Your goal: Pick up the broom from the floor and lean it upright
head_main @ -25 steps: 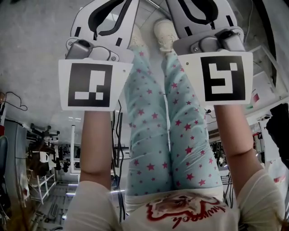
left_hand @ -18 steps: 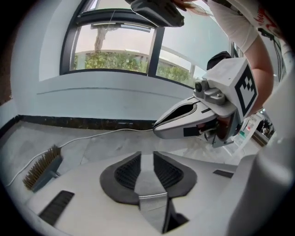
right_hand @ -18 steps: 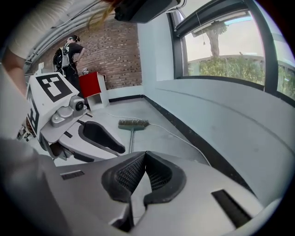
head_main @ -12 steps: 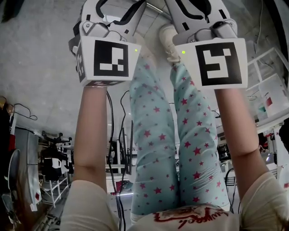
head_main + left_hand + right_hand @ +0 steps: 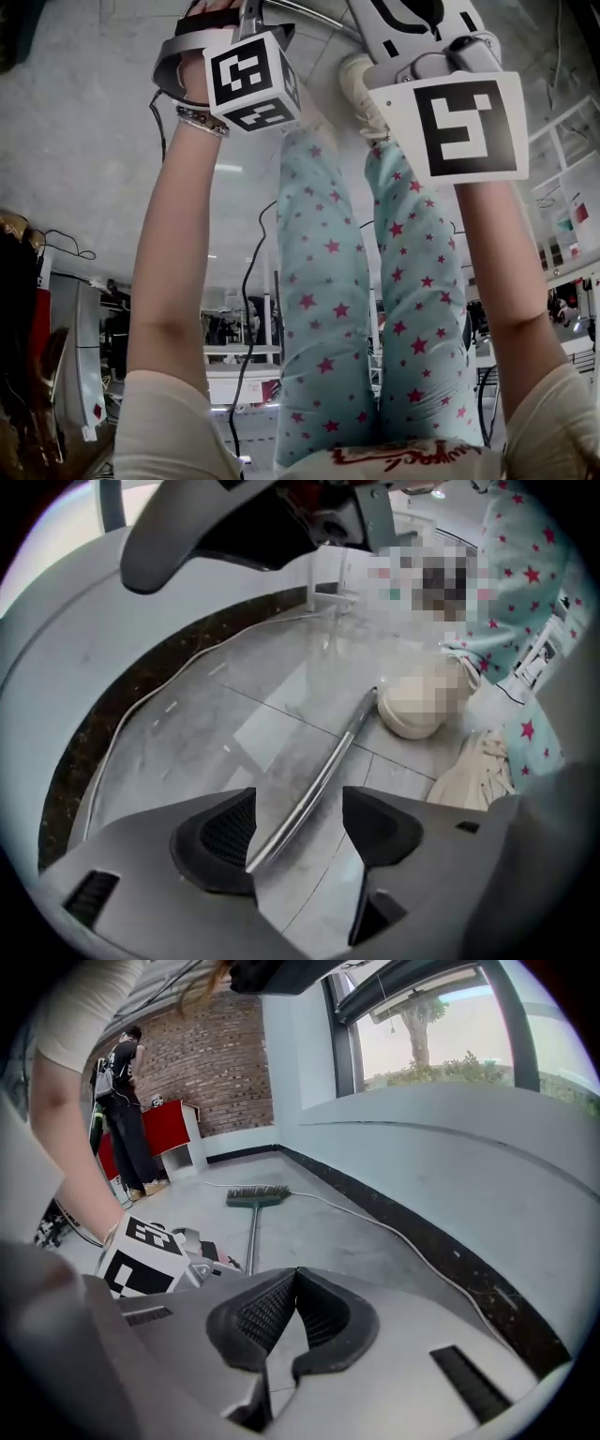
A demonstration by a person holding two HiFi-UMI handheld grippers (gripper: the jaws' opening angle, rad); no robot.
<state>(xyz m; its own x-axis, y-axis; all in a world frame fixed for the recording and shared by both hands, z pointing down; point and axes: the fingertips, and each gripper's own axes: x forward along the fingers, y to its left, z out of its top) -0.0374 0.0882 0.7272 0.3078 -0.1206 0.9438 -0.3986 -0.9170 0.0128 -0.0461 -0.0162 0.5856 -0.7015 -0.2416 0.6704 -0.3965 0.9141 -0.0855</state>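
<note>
Left gripper (image 5: 298, 834) jaws apart, just been opening, pointing steeply down at the grey floor (image 5: 216, 733). Metal broom handle (image 5: 319, 780) lies flat on the floor and runs up between the two pads, close to the left pad, not clamped. Right gripper (image 5: 295, 1321) fingers together, nothing between them, held above the floor beside the left one. Person's star-print trouser leg (image 5: 525, 592) stands just right of the handle. Further out, the handle ends in the brush head (image 5: 258, 1195), bristles on the floor. White cable (image 5: 394, 1232) trails along the dark wall base. Far back: brick wall (image 5: 225, 1082), red cabinet (image 5: 173, 1133), person in black (image 5: 127, 1110).
</note>
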